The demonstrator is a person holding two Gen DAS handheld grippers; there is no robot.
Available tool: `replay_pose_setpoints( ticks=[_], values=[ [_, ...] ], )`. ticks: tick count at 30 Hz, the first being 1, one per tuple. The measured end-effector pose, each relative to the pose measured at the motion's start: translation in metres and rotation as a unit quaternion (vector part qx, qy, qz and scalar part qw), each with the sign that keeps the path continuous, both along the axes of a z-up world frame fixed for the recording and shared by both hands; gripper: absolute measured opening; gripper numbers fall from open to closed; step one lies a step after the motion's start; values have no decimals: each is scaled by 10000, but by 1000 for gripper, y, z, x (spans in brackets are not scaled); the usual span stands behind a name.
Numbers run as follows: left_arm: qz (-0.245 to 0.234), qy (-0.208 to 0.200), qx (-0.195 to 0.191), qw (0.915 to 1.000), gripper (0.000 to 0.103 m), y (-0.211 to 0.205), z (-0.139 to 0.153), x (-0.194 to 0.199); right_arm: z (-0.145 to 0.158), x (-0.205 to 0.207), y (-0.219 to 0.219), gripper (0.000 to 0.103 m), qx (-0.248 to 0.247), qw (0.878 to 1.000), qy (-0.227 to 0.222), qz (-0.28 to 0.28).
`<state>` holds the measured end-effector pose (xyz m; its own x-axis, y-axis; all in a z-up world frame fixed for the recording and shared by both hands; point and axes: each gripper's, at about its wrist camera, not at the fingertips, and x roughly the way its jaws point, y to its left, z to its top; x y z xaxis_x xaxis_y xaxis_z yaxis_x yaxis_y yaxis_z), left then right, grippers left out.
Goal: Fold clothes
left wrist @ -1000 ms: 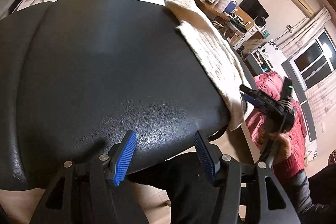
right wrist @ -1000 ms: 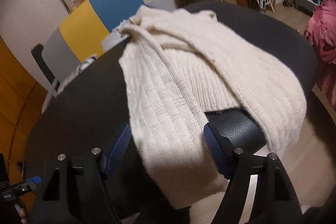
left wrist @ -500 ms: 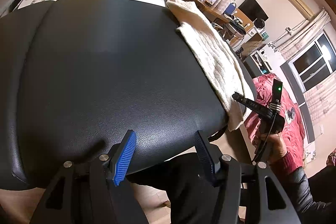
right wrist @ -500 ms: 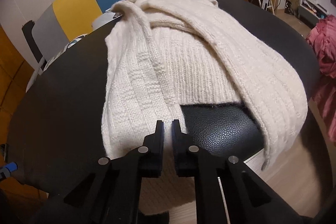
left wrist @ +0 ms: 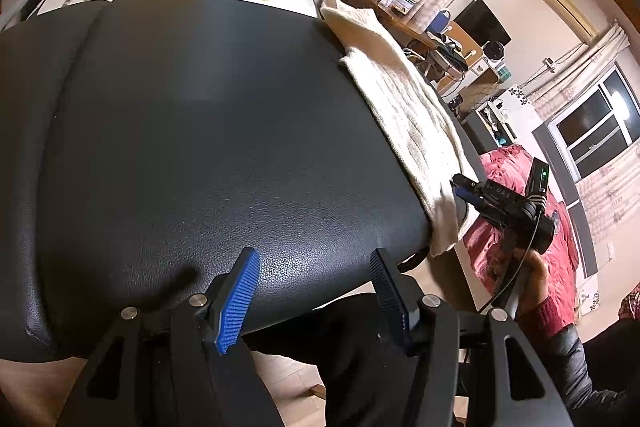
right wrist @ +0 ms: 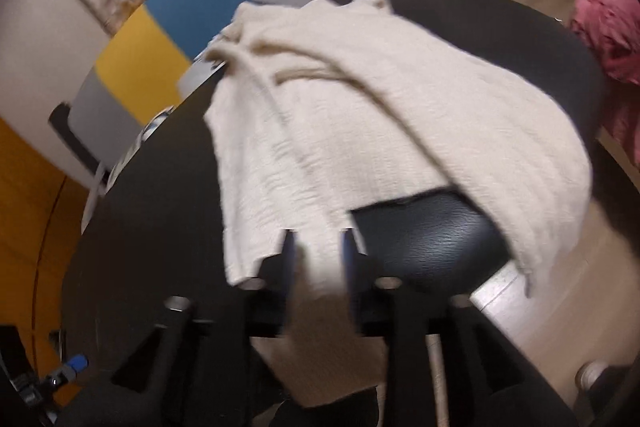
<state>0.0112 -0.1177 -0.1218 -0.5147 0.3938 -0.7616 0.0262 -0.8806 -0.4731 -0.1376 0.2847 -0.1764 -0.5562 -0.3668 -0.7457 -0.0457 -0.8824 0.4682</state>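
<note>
The black padded table (left wrist: 192, 131) fills both views, and the cream knitted sweater (right wrist: 360, 131) lies along its right-hand side as the person faces it, collar end far and hem end near; its long axis runs away from the person, roughly in line with the way the right gripper (right wrist: 318, 247) points; one sleeve (right wrist: 276, 211) comes down the near left of the garment and hangs over the table's near edge. That sleeve's lower end sits between the right gripper's jaws, which stand partly apart and are opening; the blur hides whether the pads press the knit. The left gripper (left wrist: 316, 291) hovers over bare table well apart from the sweater, its jaws wide and holding nothing; the garment lies off to its right. The right hand is therefore plainly the nearer, and any fold likely starts from it, carrying the sleeve inward across the body.
</note>
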Motion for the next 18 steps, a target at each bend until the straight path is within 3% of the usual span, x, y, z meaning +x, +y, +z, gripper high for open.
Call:
replay_pose_setpoints(
  ticks=[2,5,7,9,11,13,14,15,18],
  values=[
    [4,-22,4,10000,58,0,-1,-2,-5,1,5,56,-262,9996,-44,35],
    [1,-58,42,10000,58,1,-3,-4,-15,0,8,58,-406,9990,-174,91],
    [-11,-66,23,10000,58,2,-4,-5,-15,0,6,66,-432,9989,-63,141],
    [-26,-88,39,10000,58,3,-5,-6,-12,-2,-3,69,-155,9995,-22,278],
    [-35,-90,53,9999,58,4,-5,-7,-9,-4,-20,68,485,9973,35,547],
    [-45,-88,60,9999,58,5,-5,-7,-8,-2,-34,50,1119,9910,119,725],
    [-50,-77,46,9999,58,6,-4,-6,-7,-1,-39,29,1334,9880,158,768],
    [-55,-64,26,10000,58,7,-3,-5,-7,-1,-39,20,1306,9883,171,763],
    [-50,-39,37,10000,58,5,-2,-4,-5,-2,-37,13,1162,9907,158,687]
  ],
)
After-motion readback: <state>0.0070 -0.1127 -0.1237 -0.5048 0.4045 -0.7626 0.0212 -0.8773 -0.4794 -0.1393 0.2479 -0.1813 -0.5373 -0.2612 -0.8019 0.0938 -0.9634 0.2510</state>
